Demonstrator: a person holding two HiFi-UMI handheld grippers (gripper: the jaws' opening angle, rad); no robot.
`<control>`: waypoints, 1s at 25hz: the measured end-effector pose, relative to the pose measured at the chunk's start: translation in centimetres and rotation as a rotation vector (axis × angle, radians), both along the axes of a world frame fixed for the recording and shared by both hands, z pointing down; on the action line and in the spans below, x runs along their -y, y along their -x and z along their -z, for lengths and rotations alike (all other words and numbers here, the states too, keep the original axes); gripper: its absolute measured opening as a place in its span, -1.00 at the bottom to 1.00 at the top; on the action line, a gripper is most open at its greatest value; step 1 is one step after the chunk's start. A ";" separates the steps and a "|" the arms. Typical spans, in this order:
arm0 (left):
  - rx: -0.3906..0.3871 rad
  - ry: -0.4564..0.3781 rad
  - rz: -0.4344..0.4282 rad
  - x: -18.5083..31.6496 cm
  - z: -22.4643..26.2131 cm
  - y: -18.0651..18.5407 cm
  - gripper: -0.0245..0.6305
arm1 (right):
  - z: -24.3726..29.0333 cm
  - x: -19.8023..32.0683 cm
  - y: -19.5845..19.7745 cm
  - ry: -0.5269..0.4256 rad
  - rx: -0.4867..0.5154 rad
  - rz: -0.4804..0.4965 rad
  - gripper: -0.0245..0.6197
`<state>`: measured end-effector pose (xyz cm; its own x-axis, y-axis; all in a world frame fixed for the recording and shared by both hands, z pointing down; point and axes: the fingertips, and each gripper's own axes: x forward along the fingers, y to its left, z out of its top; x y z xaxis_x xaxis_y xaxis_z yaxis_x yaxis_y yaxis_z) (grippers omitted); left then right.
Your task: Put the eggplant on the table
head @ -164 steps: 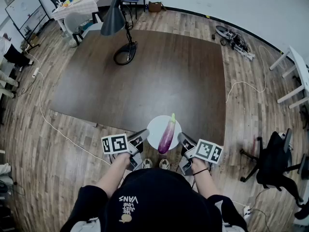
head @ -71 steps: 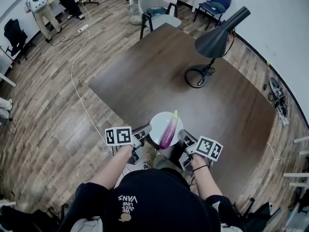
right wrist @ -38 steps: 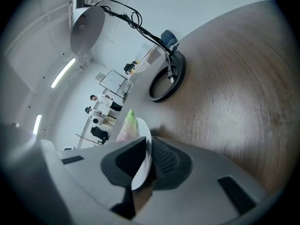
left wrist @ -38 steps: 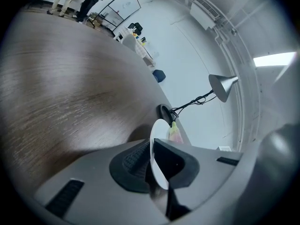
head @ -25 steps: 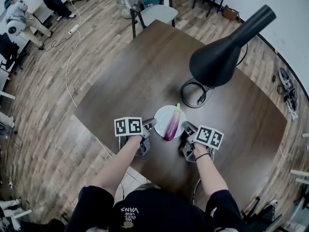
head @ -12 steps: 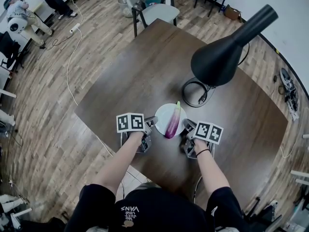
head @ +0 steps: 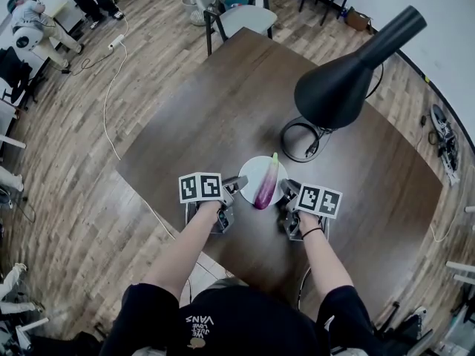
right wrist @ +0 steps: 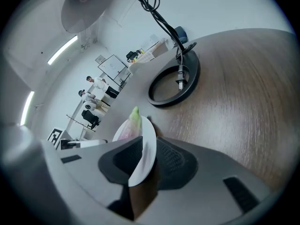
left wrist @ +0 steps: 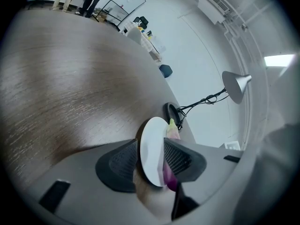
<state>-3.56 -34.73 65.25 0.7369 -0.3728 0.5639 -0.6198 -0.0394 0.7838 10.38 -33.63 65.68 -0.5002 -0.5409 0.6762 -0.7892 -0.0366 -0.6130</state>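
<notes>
Right gripper (right wrist: 149, 149) tight on plate (right wrist: 149, 132) rim

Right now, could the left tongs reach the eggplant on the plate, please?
Probably yes. The left tongs have just opened, with the plate rim between the jaws, and the eggplant lies just past that rim with nothing between.

Black cap (head: 223, 317) with pale lettering, black short sleeves (head: 138, 310), dark wristband (head: 310, 233) on right wrist
</notes>
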 end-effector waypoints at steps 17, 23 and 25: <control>0.051 -0.183 -0.030 -1.3 3.8 1.2 -0.78 | 4.6 -0.9 -0.5 -0.173 -0.141 0.049 -0.64; 0.064 -0.320 -0.071 -2.9 6.8 1.0 -0.89 | 7.3 -2.8 0.3 -0.277 -0.179 0.055 -0.80; 0.082 -0.374 -0.085 -3.8 7.8 1.1 -0.89 | 8.3 -3.6 0.6 -0.310 -0.201 0.059 -0.82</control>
<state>-4.62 -30.92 57.43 0.7324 -0.5033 0.4585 -0.6616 -0.3672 0.6538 9.81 -29.99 57.42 -0.4104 -0.7093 0.5731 -0.8903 0.1757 -0.4200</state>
